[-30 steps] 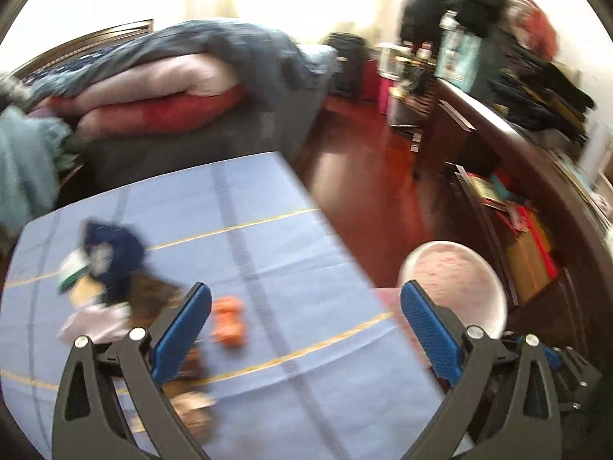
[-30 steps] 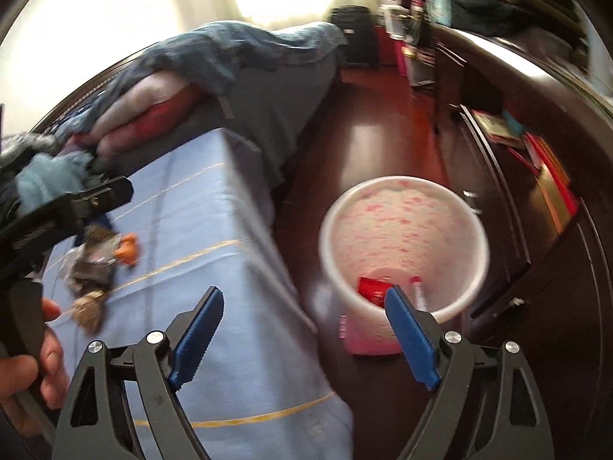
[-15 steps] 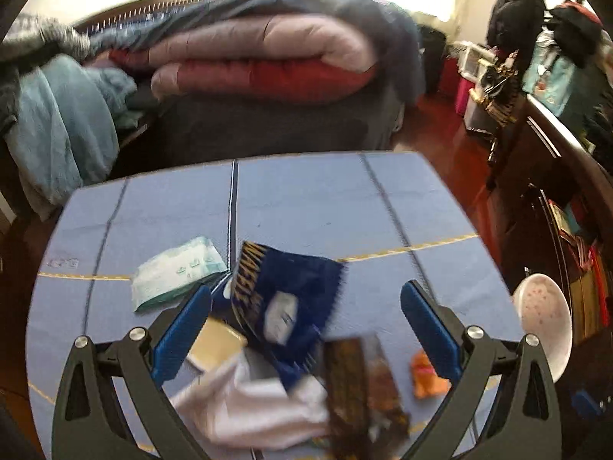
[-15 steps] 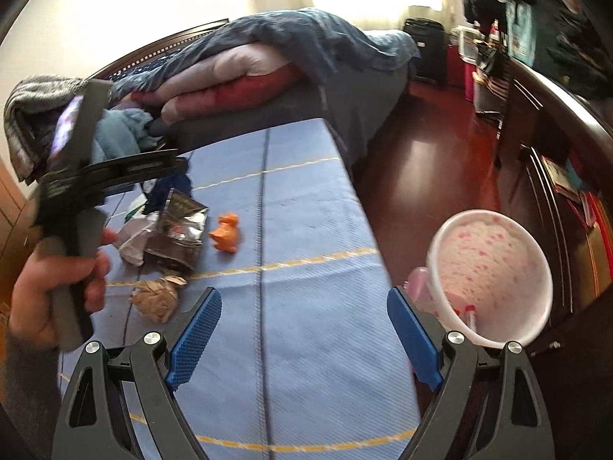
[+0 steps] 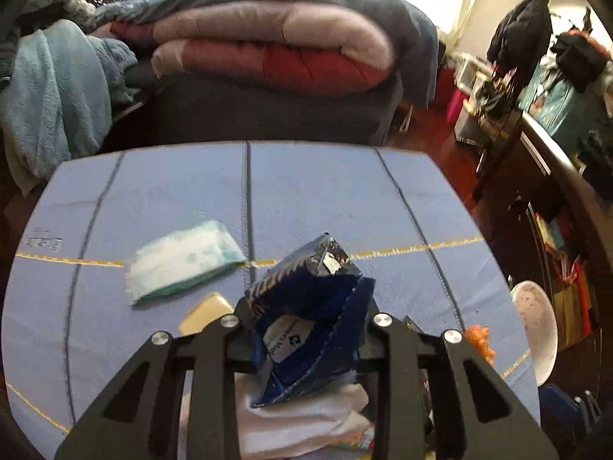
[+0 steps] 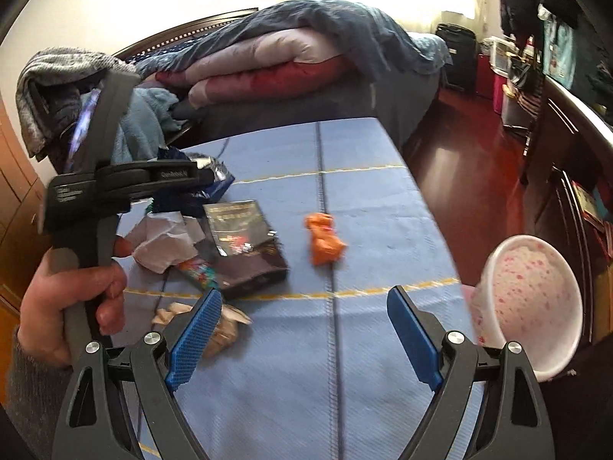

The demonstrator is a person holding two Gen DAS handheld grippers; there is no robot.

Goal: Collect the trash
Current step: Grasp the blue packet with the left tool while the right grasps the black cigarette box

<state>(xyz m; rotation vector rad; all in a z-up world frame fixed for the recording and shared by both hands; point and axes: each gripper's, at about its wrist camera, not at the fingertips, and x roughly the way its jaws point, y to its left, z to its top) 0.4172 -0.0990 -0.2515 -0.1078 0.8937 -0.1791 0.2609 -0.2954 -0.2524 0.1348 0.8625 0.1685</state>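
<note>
My left gripper [image 5: 306, 329] is shut on a crumpled dark blue snack wrapper [image 5: 310, 306] over the blue tablecloth [image 5: 325, 199]. The left gripper also shows in the right wrist view [image 6: 199, 176], held at the table's left side. Below it lie white crumpled paper [image 5: 302, 418], a green-white tissue pack [image 5: 184, 262] and a tan piece [image 5: 207, 312]. My right gripper [image 6: 302, 335] is open and empty above the table's near part. Ahead of it lie a dark brown packet [image 6: 245, 245], an orange wrapper [image 6: 323, 239] and a beige crumpled scrap [image 6: 222, 327].
A pink-speckled white trash bin [image 6: 530, 301] stands on the floor right of the table; it also shows in the left wrist view [image 5: 534, 329]. A bed with folded quilts [image 5: 268, 46] lies behind the table. A dark cabinet [image 6: 567, 161] lines the right side.
My left gripper has closed on the blue wrapper, which lay loose between its open fingers before. My right gripper has swung left from the bin toward the table.
</note>
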